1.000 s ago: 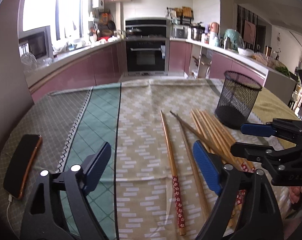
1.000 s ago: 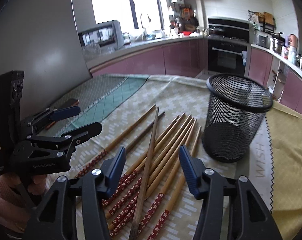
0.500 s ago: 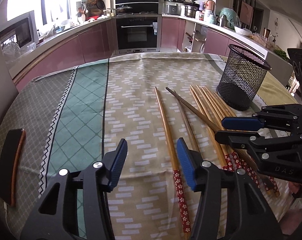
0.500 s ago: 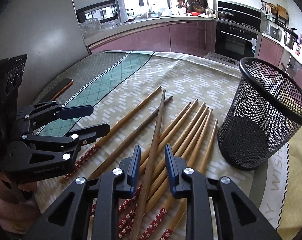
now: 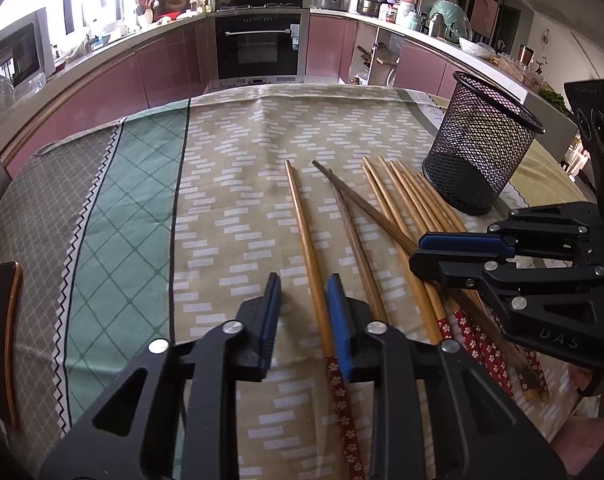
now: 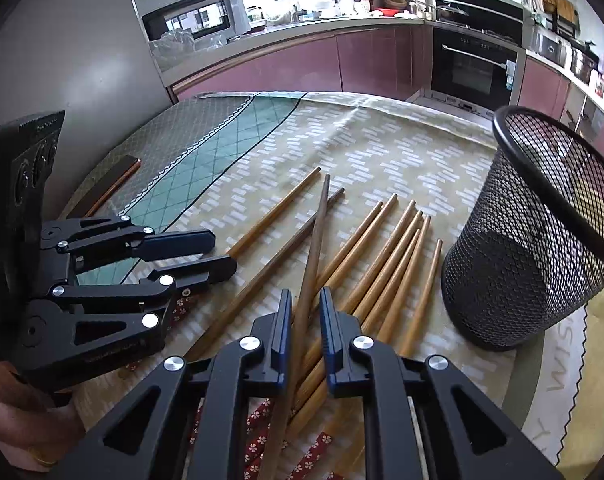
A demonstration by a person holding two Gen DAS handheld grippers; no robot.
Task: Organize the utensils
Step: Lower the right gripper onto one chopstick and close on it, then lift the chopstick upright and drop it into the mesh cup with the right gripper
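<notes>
1. Our right hand-held gripper [image 6: 305, 334] has its blue pads nearly together around the dark brown chopstick [image 6: 315, 236], which lies slanted across the paler ones; we cannot tell whether the pads already press on it.
2. Our left hand-held gripper [image 5: 303, 316] stands partly apart, with the leftmost bamboo chopstick [image 5: 302, 216] running between its fingers close to the right-hand pad, not clamped.
3. Just beside these lies the main bundle of bamboo chopsticks [image 6: 393, 256], roughly parallel on the tabletop [image 5: 238, 152], their thick ends wrapped in red floral print and their tips towards the mesh holder [image 6: 533, 248].
4. The mesh holder stands upright near the tips of the bundle, and as far as we can see inside it, it holds nothing.
5. We judge the task barely begun: every chopstick we can see is on the cloth, none stowed, so all of them are left to lift and drop in.
6. The chopsticks are slim, smooth, tapered wooden rods, likely to roll or slip; the holder is a black wire-mesh cylinder flaring to a solid rim; the tablecloth is patterned fabric, slightly creased.
7. Well apart at the left edge rests a dark phone [image 5: 2, 344].
</notes>
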